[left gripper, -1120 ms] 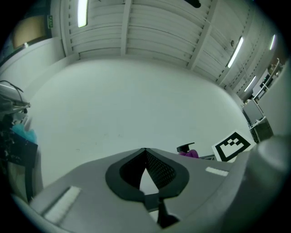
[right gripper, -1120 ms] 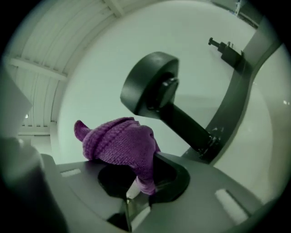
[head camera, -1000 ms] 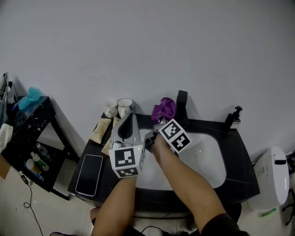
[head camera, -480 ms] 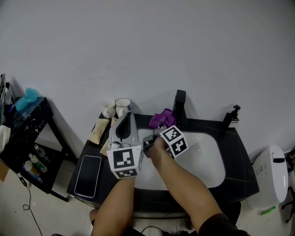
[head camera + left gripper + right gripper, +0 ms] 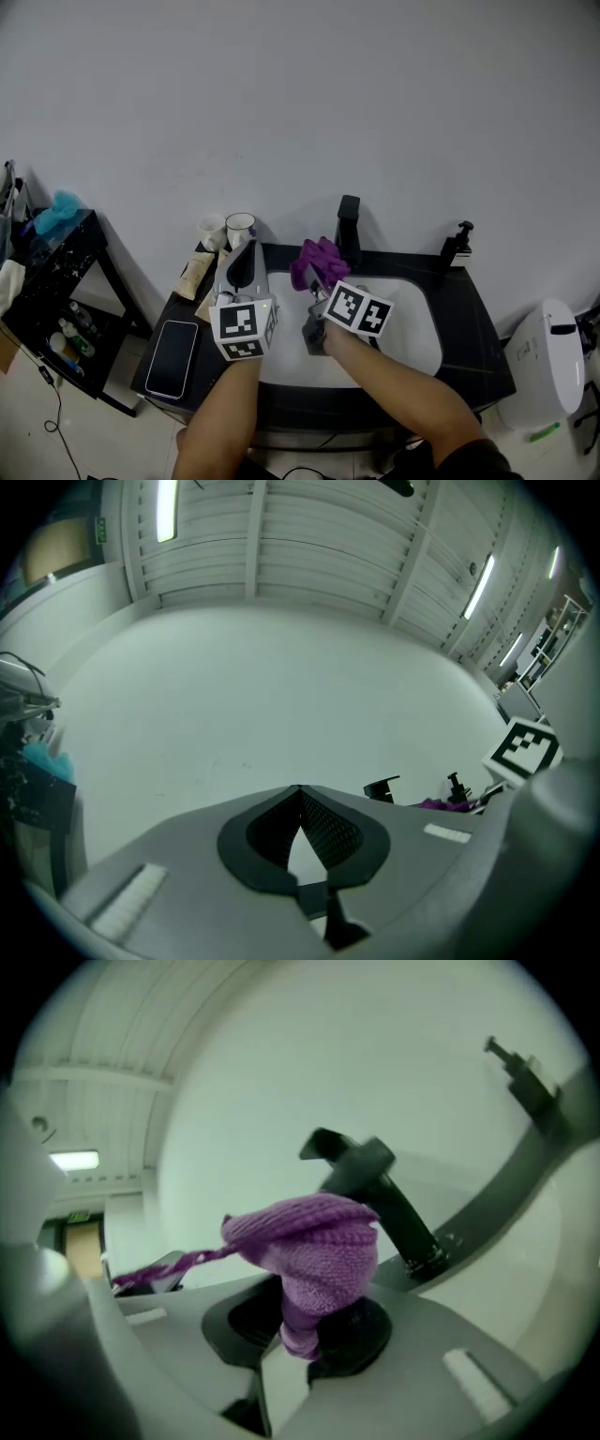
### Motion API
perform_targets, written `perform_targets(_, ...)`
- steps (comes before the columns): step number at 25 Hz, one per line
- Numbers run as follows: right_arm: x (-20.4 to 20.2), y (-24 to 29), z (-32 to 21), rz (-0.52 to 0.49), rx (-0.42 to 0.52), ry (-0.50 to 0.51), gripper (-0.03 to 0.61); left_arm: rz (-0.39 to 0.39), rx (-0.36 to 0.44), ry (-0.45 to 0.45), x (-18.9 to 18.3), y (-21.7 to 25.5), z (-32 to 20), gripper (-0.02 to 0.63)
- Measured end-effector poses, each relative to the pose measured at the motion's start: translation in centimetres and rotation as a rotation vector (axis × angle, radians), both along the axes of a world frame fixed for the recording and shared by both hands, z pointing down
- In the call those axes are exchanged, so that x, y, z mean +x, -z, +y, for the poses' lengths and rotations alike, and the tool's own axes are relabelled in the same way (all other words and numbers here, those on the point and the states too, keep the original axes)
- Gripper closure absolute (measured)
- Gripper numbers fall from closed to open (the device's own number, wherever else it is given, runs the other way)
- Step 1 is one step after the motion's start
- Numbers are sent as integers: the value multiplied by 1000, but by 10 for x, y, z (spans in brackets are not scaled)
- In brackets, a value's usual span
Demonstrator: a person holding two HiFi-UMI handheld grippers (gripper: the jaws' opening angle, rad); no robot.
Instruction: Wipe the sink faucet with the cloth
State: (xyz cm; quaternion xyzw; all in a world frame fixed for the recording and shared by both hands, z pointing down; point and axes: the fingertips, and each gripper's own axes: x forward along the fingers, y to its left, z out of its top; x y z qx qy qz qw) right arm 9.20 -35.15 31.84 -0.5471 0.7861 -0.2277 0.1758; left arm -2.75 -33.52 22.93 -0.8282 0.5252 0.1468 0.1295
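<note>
A black faucet (image 5: 349,223) stands at the back rim of the white sink (image 5: 417,330). My right gripper (image 5: 319,281) is shut on a purple knitted cloth (image 5: 314,262), which is low beside the faucet's left side; whether they touch I cannot tell. In the right gripper view the cloth (image 5: 314,1251) bunches out of the gripper (image 5: 300,1330) in front of the faucet (image 5: 375,1185). My left gripper (image 5: 246,247) hovers over the counter left of the sink, shut on nothing. In the left gripper view that gripper (image 5: 300,791) points at the wall, with the faucet (image 5: 382,788) and the cloth (image 5: 445,804) small at right.
A black soap pump (image 5: 455,246) stands at the sink's back right. Two cups (image 5: 240,228), a tube (image 5: 195,272) and a phone (image 5: 172,358) sit on the black counter (image 5: 478,361) to the left. A black shelf (image 5: 56,272) stands at far left, a white bin (image 5: 548,361) at right.
My right gripper has carried the cloth down along the faucet's left side, from near its top to near its base. The left gripper has kept its place.
</note>
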Motion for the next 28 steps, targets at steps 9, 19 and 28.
perform_targets(9,67,79,92,960,509,-48,513,-110,-23,-112,47,-16,12,597)
perform_targets(19,178,42,68,884,305,-337,514,-73,-126,-230,73,-35,15,597)
perform_targets(28,177,28,60,860,250,-286,514,-114,-183,-211,74,-50,5,597)
